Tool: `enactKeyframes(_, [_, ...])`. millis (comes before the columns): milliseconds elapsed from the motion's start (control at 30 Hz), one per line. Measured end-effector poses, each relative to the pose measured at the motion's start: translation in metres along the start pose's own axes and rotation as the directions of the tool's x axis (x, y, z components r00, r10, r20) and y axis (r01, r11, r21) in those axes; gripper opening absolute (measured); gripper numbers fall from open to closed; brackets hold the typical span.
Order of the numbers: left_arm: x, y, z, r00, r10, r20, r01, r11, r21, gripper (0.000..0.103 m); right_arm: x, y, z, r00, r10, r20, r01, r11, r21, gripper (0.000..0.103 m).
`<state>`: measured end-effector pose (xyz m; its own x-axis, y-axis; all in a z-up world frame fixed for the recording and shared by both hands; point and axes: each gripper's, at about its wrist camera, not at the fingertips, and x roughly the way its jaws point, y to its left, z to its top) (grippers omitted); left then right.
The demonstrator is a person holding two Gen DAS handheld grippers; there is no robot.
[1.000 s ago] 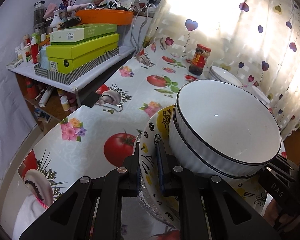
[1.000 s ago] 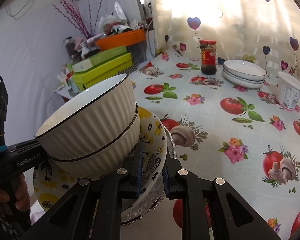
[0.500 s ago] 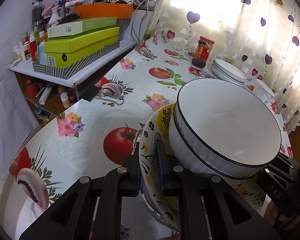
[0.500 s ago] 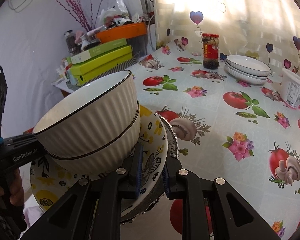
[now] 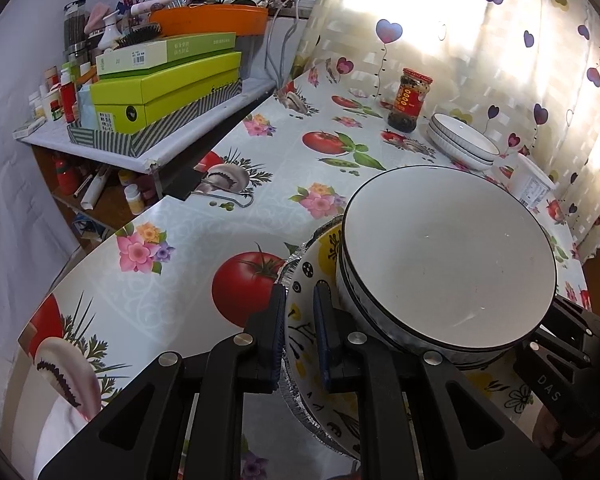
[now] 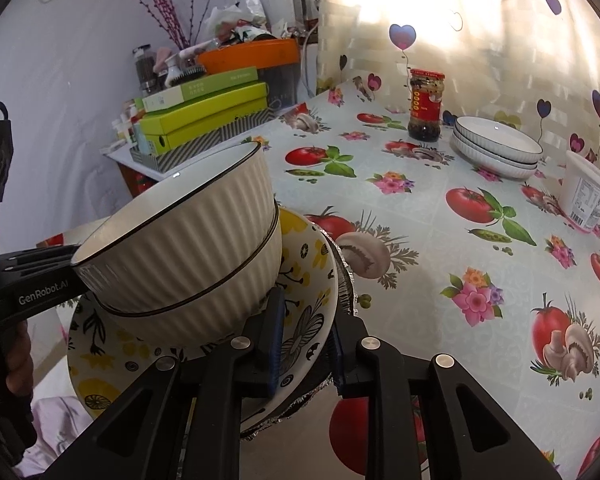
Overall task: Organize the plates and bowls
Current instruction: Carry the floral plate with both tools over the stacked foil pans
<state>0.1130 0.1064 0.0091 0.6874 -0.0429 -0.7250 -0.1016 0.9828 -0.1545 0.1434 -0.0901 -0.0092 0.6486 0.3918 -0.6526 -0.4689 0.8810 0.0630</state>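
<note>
Two nested white ribbed bowls [image 5: 448, 260] [image 6: 180, 240] sit on a yellow-and-black patterned plate [image 5: 328, 248] [image 6: 308, 248], which rests on a foil tray [image 5: 296, 400] [image 6: 346, 276]. The stack hangs just above the near end of the table. My left gripper [image 5: 300, 292] is shut on the plate's left rim. It also shows at the left of the right wrist view as the left gripper [image 6: 40, 292]. My right gripper [image 6: 306, 332] has the opposite rim of plate and foil between its pads. Its jaws are opening slightly, the pads still touching.
A stack of white plates [image 5: 460, 140] [image 6: 496, 148], a red-labelled jar [image 5: 410, 100] [image 6: 426, 104] and a white tub [image 5: 532, 184] [image 6: 588, 196] stand at the table's far end by the curtain. A cluttered shelf with green boxes [image 5: 160, 92] borders the table's left side.
The stack stays held between both grippers. The right gripper has rolled a little, so the table sits differently in its view. The bowls keep their place on the plate.
</note>
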Motion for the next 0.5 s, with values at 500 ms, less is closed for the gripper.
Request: enactKeyframes(500, [0.0009,0.0049,0.0004,1.000,-0.025,-0.004,0.025,0.999,-0.023,0.014,0.0021,-0.0058,0.0078,0.998,0.025,-0.053,-0.022,0.998,0.062,0.020])
